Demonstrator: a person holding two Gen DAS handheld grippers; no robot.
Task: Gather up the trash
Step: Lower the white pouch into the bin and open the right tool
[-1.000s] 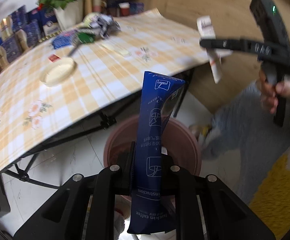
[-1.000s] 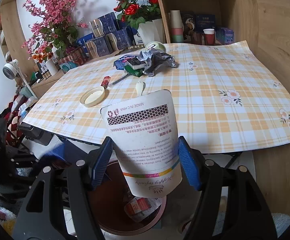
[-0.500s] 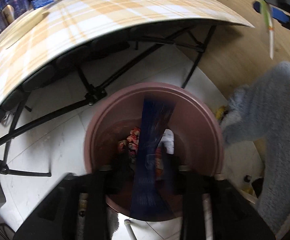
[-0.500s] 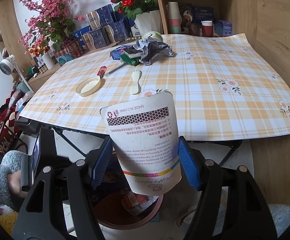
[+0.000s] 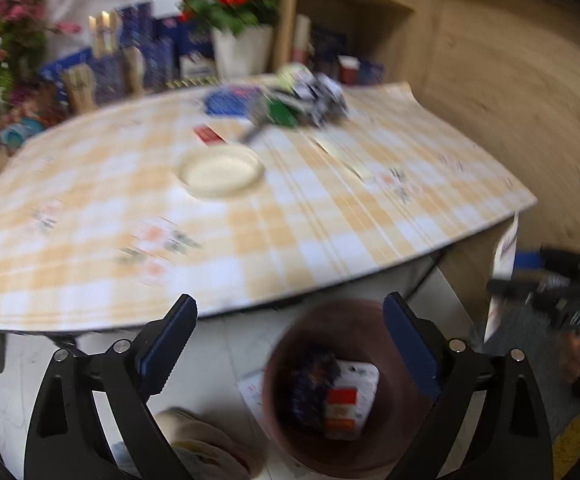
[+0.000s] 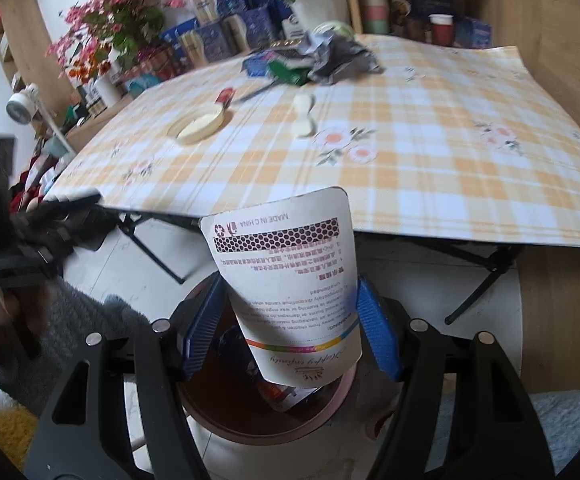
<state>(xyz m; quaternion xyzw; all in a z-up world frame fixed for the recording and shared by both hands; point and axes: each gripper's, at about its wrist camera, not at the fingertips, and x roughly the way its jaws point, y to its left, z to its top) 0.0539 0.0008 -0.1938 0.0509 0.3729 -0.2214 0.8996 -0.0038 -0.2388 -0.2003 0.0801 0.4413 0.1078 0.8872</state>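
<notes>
Item: left tool [image 5: 290, 344]. Jaws opening wide, nothing between them. It hangs over the round brown plastic bin [image 5: 390, 436] on the pale floor, near the tabletop edge; the bin sits between and below the blue pads. Judged purpose of the pose: dropping trash straight down into the bin.

Item: bin contents. A dark blue packet [image 5: 310, 384] and a red-and-white wrapper [image 5: 342, 404] lie inside, well below the left tool's pads and apart from them.

Item: right tool [image 6: 290, 328]. Jaws set at a middling width, closed on a white stand-up pouch with printed text and a rainbow stripe [image 6: 294, 292]. The pouch stands upright between the blue pads, its lower end over the bin's [image 6: 257, 420] mouth. Judged reason: held above the opening so that a release lets it fall in.

Item: orange-and-white checked tabletop [image 6: 430, 152]. Trash not yet collected lies on it, far from both tools: a round cream lid [image 6: 197, 126] at left, a cream plastic spoon [image 6: 304, 118] mid-table, a small red packet [image 6: 225, 96], and a crumpled heap of grey, green and blue wrappers [image 6: 314, 62] at the far side.
</notes>
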